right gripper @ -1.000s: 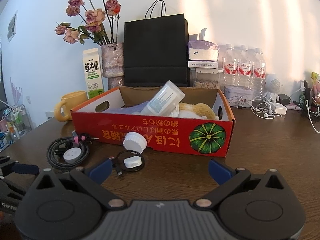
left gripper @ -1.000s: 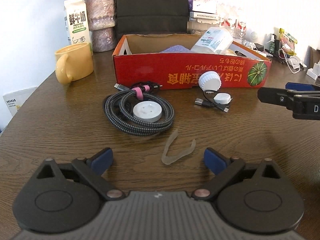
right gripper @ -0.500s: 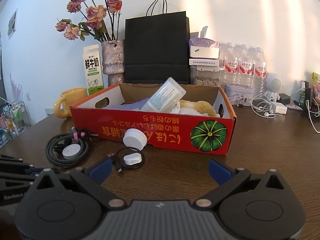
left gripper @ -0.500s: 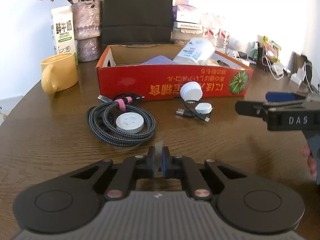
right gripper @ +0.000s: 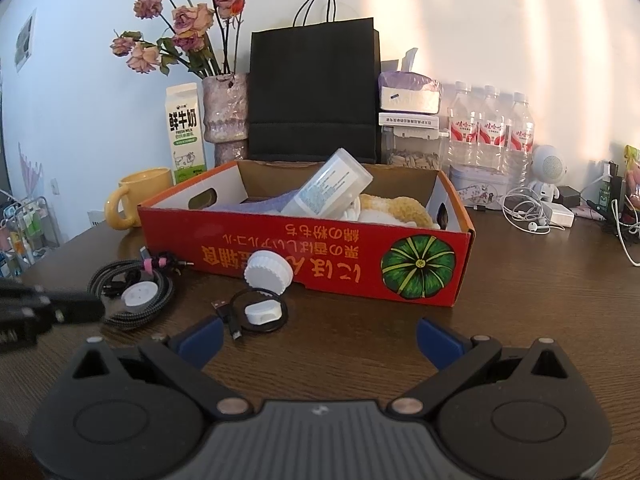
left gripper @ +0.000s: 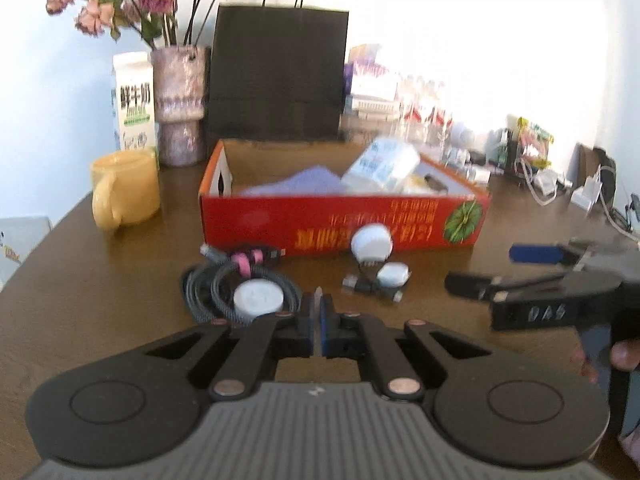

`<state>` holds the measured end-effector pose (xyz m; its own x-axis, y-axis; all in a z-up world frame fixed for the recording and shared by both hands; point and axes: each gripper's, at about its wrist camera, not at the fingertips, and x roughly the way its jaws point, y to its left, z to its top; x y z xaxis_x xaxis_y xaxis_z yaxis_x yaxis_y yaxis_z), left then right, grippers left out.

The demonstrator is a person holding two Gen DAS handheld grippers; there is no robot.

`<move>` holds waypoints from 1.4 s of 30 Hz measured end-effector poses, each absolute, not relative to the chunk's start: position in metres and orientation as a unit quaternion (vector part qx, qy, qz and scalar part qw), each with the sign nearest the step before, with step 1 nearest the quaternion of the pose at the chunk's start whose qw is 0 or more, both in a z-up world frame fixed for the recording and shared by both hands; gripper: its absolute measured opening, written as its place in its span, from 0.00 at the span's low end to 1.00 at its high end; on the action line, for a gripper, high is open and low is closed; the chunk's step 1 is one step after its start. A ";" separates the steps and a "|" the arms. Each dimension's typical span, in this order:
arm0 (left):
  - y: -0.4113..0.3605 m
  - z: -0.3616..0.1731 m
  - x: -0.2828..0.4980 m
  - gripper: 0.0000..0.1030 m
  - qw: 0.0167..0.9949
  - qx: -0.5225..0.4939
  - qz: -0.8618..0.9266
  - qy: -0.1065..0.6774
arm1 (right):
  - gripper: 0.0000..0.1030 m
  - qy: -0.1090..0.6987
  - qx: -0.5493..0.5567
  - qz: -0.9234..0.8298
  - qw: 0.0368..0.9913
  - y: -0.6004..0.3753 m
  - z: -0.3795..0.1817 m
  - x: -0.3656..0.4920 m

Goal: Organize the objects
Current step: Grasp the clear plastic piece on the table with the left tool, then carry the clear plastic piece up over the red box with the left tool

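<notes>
Clear strip (left gripper: 319, 293): pinched upright in the left hand-held gripper (left gripper: 319, 330), off the table (left gripper: 120, 280), likely bound for the box (left gripper: 344, 220). Right hand-held gripper (right gripper: 318, 342): spread apart, empty, waiting.

Both views bulge like a fishbowl, straight lines bending toward dark rounded corners. The left wrist view is smeared all over: the red box (left gripper: 344, 216) beyond the claw shows unreadable lettering, and the wall up and to the claw's right burns out to plain white. The right wrist view is sharp, with warm stripes of sunlight on the wall (right gripper: 500, 40) ahead and a soft sheen on the desk (right gripper: 540, 300) beyond the claw.
</notes>
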<state>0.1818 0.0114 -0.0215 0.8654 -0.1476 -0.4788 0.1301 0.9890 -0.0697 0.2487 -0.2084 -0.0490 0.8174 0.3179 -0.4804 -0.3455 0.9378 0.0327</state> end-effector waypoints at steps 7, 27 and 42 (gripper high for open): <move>0.010 0.001 0.190 0.04 0.973 -0.023 -0.078 0.218 | 1.00 0.248 -0.033 0.171 0.953 -0.207 -0.051 0.250; 0.026 0.001 0.234 0.04 0.978 -0.073 -0.083 0.175 | 0.88 0.243 -0.044 0.192 0.950 -0.189 -0.053 0.256; 0.027 0.003 0.228 0.04 0.980 -0.069 -0.084 0.165 | 0.51 0.287 -0.046 0.207 0.934 -0.163 -0.059 0.292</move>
